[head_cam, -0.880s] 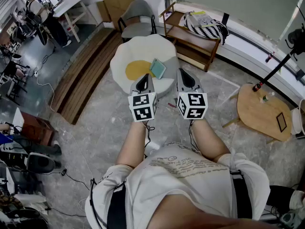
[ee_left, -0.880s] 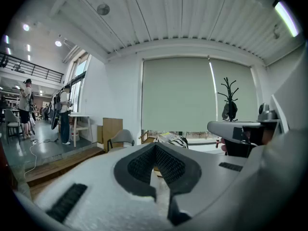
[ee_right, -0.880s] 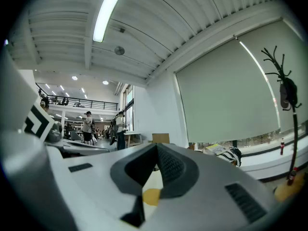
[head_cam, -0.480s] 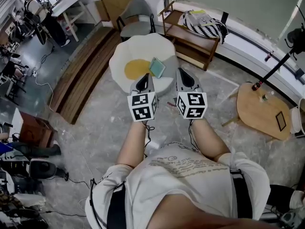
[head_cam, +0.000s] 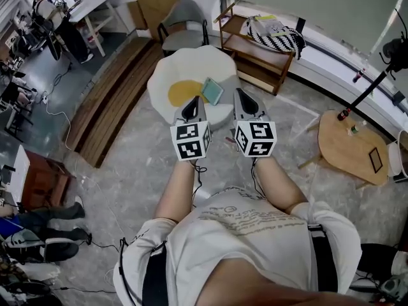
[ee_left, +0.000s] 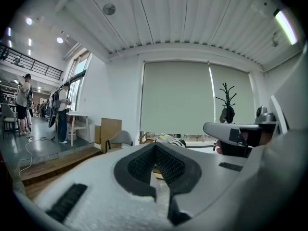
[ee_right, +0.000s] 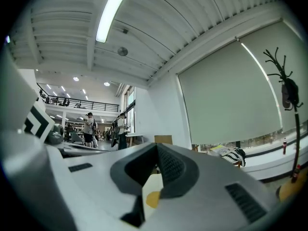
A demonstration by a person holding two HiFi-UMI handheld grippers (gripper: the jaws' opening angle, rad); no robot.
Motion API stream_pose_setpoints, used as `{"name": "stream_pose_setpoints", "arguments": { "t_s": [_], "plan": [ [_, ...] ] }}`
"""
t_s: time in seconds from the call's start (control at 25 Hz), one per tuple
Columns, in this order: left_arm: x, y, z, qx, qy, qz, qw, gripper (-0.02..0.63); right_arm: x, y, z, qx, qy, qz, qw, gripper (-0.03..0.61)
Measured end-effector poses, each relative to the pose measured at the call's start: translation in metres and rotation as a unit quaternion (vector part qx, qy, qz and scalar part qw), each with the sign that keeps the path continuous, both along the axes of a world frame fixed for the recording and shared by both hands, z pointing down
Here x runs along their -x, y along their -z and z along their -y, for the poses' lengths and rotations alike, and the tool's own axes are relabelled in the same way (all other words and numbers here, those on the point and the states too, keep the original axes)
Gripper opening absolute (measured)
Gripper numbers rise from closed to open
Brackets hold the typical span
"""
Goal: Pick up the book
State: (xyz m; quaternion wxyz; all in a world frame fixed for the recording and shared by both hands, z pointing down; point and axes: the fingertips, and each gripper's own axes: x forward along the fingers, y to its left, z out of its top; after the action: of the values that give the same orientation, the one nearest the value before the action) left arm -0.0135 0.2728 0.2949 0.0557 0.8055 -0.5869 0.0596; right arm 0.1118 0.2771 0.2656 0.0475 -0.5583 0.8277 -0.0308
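Observation:
A teal book (head_cam: 211, 91) lies flat on a low white egg-shaped table (head_cam: 191, 65), beside the table's yellow spot (head_cam: 181, 93). My left gripper (head_cam: 193, 102) hangs over the table's near edge, just below and left of the book, and is shut on nothing. My right gripper (head_cam: 240, 97) is held level to the right of the book, apart from it, also shut and empty. In the left gripper view the gripper's (ee_left: 155, 147) tips meet. The right gripper view shows that gripper (ee_right: 157, 147) with the table and yellow spot (ee_right: 153, 198) under it. The book is hidden in both gripper views.
Behind the table stand a grey chair (head_cam: 182, 25) and a wooden shelf (head_cam: 255, 53) with a striped bag (head_cam: 277, 36). A round wooden side table (head_cam: 349, 148) sits at the right, next to a black stand (head_cam: 370, 88). A wooden step (head_cam: 115, 97) runs along the left. People stand far left.
Both grippers stay almost where they were, shut throughout. The book has not moved. A person at the lower left edge has shifted.

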Motion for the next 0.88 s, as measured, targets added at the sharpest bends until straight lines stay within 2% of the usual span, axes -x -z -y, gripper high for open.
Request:
{"name": "stream_pose_setpoints", "arguments": {
  "t_s": [0.48,0.68,0.88],
  "plan": [
    [0.059,-0.014,-0.017,0.012,-0.027,0.000,0.9996,0.018,0.066,-0.009,-0.017,0.009,-0.019,-0.002,1.000,0.028],
    [0.072,-0.025,-0.021,0.023,-0.026,-0.005,0.9994,0.018,0.080,-0.018,-0.022,0.017,-0.014,-0.007,1.000,0.028],
    [0.085,-0.036,-0.004,0.036,-0.027,-0.008,0.9990,0.018,0.092,-0.025,-0.005,0.023,-0.014,-0.009,1.000,0.028]
  ]
}}
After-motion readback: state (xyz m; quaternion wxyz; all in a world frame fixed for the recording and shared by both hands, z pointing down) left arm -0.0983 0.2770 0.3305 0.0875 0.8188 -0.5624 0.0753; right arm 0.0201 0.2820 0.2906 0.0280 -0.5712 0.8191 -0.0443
